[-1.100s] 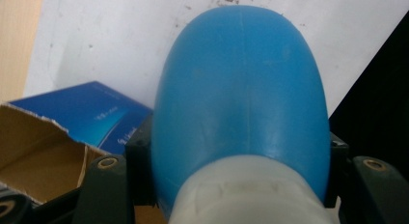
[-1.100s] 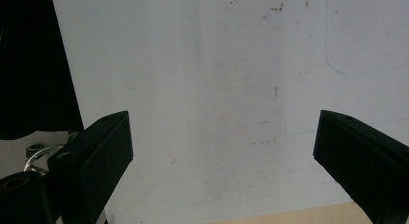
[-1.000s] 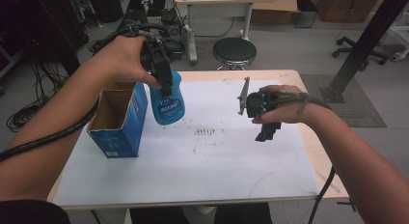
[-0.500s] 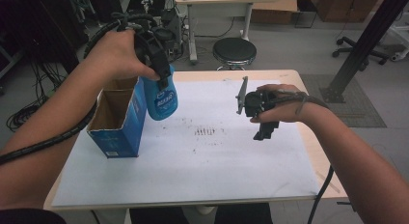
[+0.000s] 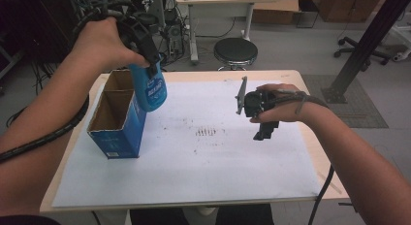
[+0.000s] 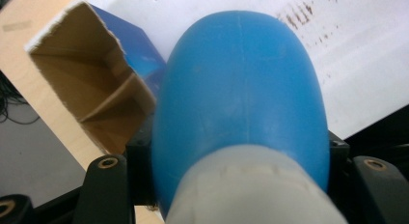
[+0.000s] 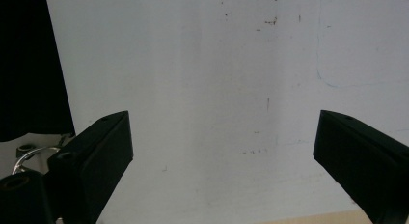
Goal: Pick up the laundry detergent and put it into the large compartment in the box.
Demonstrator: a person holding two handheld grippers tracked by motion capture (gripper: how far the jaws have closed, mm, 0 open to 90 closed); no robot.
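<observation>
A blue plastic bottle [image 5: 153, 91] hangs in the air, and my left gripper [image 5: 151, 69] is shut on its upper end. It hovers by the right rim of an open blue cardboard box [image 5: 130, 133] at the table's left. In the left gripper view the bottle [image 6: 241, 89] bulges out between the black jaws of my left gripper [image 6: 236, 161], its pale cap nearest the camera. Below it lies the box [image 6: 62, 64], with a divider across its brown inside. My right gripper [image 5: 264, 130] points down over the white sheet at the right. In its own view my right gripper [image 7: 222, 151] is open on nothing.
A white paper sheet [image 5: 194, 176] covers most of the wooden table [image 5: 317, 152], with small brown marks [image 5: 208, 133] at its middle. A black stool [image 5: 235, 51] stands beyond the far edge. A dark slanted post [image 5: 368, 40] rises at the right.
My left hand has lifted the blue bottle and carried it left, from over the sheet to the box's rim. The right gripper has stayed where it was.
</observation>
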